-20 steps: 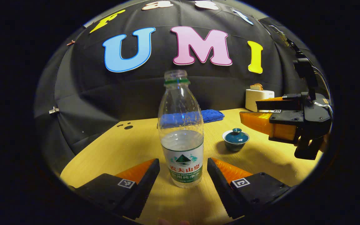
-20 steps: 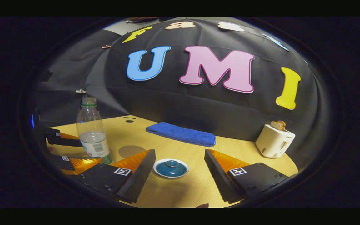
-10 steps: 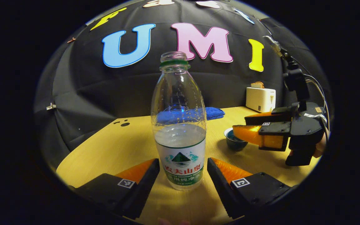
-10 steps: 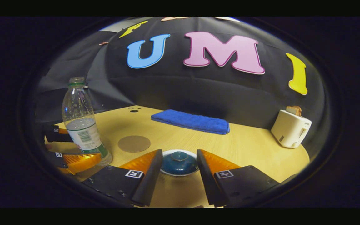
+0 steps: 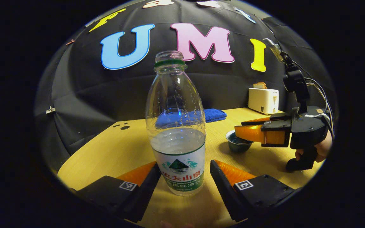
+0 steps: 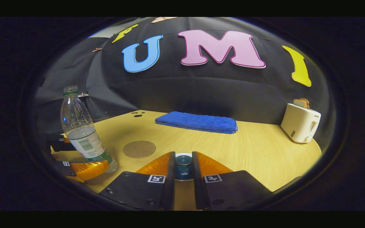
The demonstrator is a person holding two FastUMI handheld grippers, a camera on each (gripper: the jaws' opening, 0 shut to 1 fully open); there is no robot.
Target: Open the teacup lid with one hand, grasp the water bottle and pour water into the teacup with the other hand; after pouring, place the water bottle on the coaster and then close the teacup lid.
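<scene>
While left claw point(image 5: 184, 177) flanks water bottle point(image 5: 176, 126), right claw point(image 6: 183, 172) pinches teacup lid point(image 6: 183, 164)

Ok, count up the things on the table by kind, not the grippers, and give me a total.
Water bottle: 1
Teacup with lid: 1
Coaster: 1
Blue towel: 1
Toaster: 1
Total: 5

A wooden table point(image 6: 249, 152) carries a water bottle point(image 6: 82, 133), coaster point(image 6: 139, 149), teacup point(image 5: 238, 144), blue towel point(image 6: 198, 122) and toaster point(image 6: 299, 123).
</scene>
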